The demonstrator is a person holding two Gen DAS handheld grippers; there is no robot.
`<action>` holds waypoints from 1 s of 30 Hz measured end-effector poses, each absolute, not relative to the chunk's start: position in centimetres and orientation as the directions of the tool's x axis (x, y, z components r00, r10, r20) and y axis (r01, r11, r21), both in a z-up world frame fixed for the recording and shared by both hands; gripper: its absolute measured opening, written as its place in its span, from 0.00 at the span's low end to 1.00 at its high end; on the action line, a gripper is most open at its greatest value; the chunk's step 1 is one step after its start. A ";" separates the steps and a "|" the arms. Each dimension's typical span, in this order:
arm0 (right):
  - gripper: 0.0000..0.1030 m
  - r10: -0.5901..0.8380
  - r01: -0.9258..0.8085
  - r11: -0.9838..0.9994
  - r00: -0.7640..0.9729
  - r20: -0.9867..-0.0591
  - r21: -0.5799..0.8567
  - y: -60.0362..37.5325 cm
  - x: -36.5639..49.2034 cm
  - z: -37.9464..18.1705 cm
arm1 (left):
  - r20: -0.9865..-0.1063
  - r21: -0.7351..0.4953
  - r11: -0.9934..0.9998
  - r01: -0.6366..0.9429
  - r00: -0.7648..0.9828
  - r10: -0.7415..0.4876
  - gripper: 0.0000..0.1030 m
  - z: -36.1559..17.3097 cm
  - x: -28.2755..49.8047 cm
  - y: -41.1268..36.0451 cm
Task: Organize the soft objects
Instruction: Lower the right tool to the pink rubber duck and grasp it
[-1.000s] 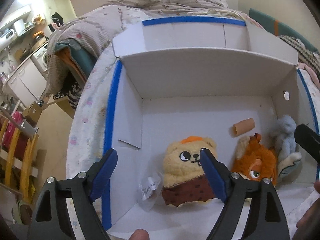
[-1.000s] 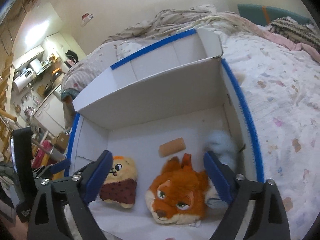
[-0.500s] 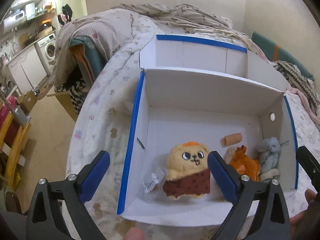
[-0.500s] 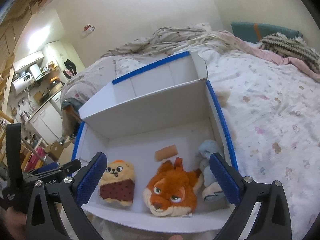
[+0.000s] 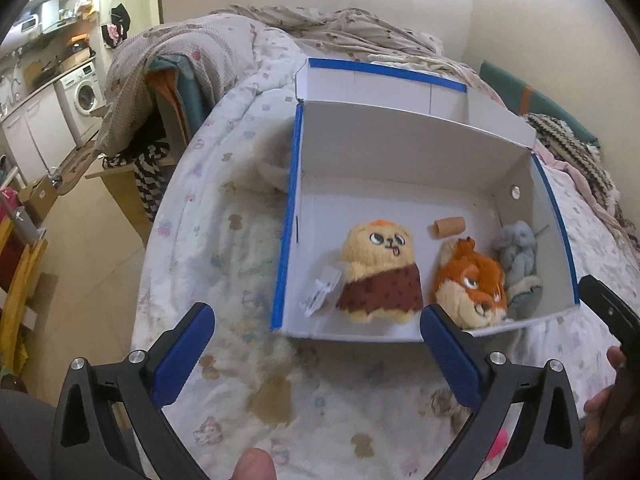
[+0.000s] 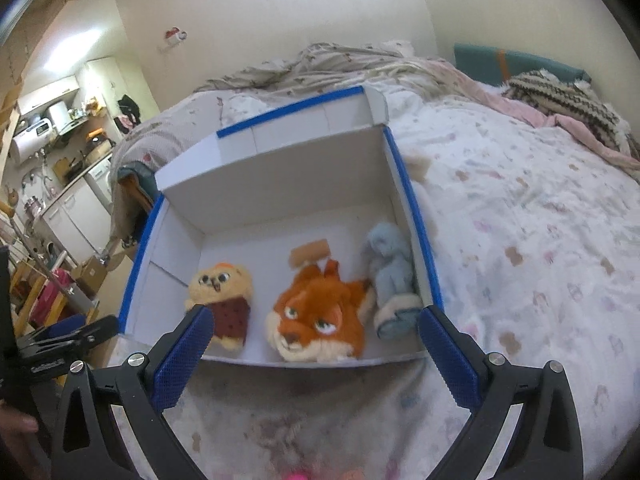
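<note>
A white cardboard box (image 5: 400,152) (image 6: 280,192) with blue-taped edges lies open on the bed. Inside it lie a yellow bear plush (image 5: 380,272) (image 6: 222,296) in a maroon wrap, an orange fox plush (image 5: 472,284) (image 6: 316,316), a pale blue plush (image 5: 518,264) (image 6: 392,276) and a small tan roll (image 5: 450,227) (image 6: 310,252). My left gripper (image 5: 316,348) hangs open over the bedspread just in front of the box, with nothing between its fingers. My right gripper (image 6: 310,344) is open too, in front of the box's near wall, also empty.
The bed's patterned spread (image 6: 520,220) stretches to the right, with rumpled blankets (image 5: 320,28) behind the box and a knitted throw (image 6: 560,92) far right. The bed's left edge drops to the floor (image 5: 80,272). Something pink (image 5: 498,442) lies near the front.
Both grippers have drawn back out of the box, which now looks smaller and farther. The left gripper's jaws have spread wider. The plush toys lie where they were.
</note>
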State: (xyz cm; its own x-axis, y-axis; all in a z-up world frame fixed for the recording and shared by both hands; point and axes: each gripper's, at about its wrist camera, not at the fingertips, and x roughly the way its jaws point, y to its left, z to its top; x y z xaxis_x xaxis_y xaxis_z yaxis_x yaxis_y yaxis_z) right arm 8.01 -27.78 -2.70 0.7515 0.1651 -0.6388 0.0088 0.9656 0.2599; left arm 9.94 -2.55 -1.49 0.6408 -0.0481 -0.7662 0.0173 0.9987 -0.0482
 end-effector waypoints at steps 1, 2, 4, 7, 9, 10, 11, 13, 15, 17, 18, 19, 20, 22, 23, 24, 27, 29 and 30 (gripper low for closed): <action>1.00 0.156 0.021 0.966 0.749 -0.644 0.258 -27.9 7.8 -2.7 | -0.767 -0.050 0.999 0.021 0.640 -0.052 0.99 -1.6 9.5 -2.3; 1.00 0.156 0.028 0.964 0.745 -0.649 0.264 -28.1 7.6 -2.8 | -0.769 -0.049 0.999 0.022 0.637 -0.051 0.99 -1.7 9.2 -2.0; 1.00 0.163 0.040 0.959 0.734 -0.659 0.282 -28.6 7.2 -3.0 | -0.779 -0.042 0.999 0.033 0.625 -0.053 0.99 -2.3 8.7 -1.7; 1.00 0.147 0.074 0.957 0.709 -0.689 0.280 -29.3 6.7 -3.8 | -0.794 -0.038 0.998 0.042 0.605 -0.056 0.99 -3.6 8.2 -1.4; 1.00 0.159 0.087 0.954 0.665 -0.730 0.288 -29.8 6.7 -4.7 | -0.816 -0.072 0.997 0.030 0.573 -0.076 0.99 -4.4 8.2 -1.2; 1.00 0.163 0.094 0.952 0.649 -0.743 0.291 -30.0 6.7 -5.0 | -0.824 -0.086 0.996 0.019 0.561 -0.082 0.99 -4.8 8.2 -1.1; 1.00 0.167 0.098 0.952 0.631 -0.757 0.291 -30.1 6.6 -5.5 | -0.829 -0.083 0.997 0.009 0.555 -0.074 0.99 -5.1 8.3 -1.2; 1.00 0.215 0.083 0.945 0.569 -0.794 0.315 -29.9 6.6 -6.6 | -0.837 -0.052 0.999 0.007 0.546 -0.047 0.99 -5.5 8.4 -1.5; 1.00 0.266 0.053 0.943 0.466 -0.843 0.327 -28.8 6.9 -8.5 | -0.841 -0.042 0.999 0.013 0.539 -0.042 0.99 -5.7 8.4 -1.8; 0.92 0.239 0.026 0.964 0.363 -0.900 0.266 -27.1 6.8 -10.5 | -0.844 -0.045 0.999 0.014 0.535 -0.045 0.99 -5.7 8.4 -1.8; 0.81 0.232 0.006 0.969 0.320 -0.919 0.247 -26.2 6.8 -11.3 | -0.845 -0.045 0.999 0.012 0.533 -0.044 0.99 -5.8 8.5 -1.7; 0.78 0.239 -0.025 0.970 0.275 -0.931 0.242 -25.3 6.9 -12.1 | -0.848 -0.046 0.999 0.011 0.529 -0.045 0.99 -5.9 8.6 -1.7; 0.78 0.238 -0.049 0.971 0.250 -0.938 0.234 -24.6 6.8 -12.5 | -0.850 -0.047 0.999 0.012 0.525 -0.046 0.99 -6.0 8.7 -1.7; 0.78 0.226 -0.100 0.973 0.220 -0.949 0.209 -23.4 6.5 -13.0 | -0.855 -0.044 0.999 0.006 0.517 -0.041 0.99 -6.2 8.9 -1.6; 0.78 0.221 -0.116 0.973 0.206 -0.953 0.201 -23.0 6.3 -13.3 | -0.858 -0.045 0.999 0.002 0.512 -0.040 0.99 -6.3 9.0 -1.5; 0.78 0.219 -0.122 0.973 0.188 -0.957 0.199 -22.8 6.2 -13.6 | -0.861 -0.048 0.999 -0.002 0.507 -0.040 0.99 -6.4 9.1 -1.4; 0.69 0.197 -0.135 0.975 0.135 -0.971 0.179 -22.1 5.8 -14.7 | -0.865 -0.054 0.999 -0.007 0.500 -0.043 0.99 -6.6 9.2 -1.4; 0.47 0.164 -0.141 0.979 0.137 -0.977 0.144 -21.9 5.7 -15.2 | -0.863 -0.046 0.999 -0.003 0.503 -0.039 0.99 -6.6 9.1 -1.5; 0.47 0.163 -0.140 0.980 0.138 -0.977 0.144 -21.9 5.6 -15.3 | -0.862 -0.043 0.999 0.002 0.505 -0.038 0.99 -6.6 9.1 -1.5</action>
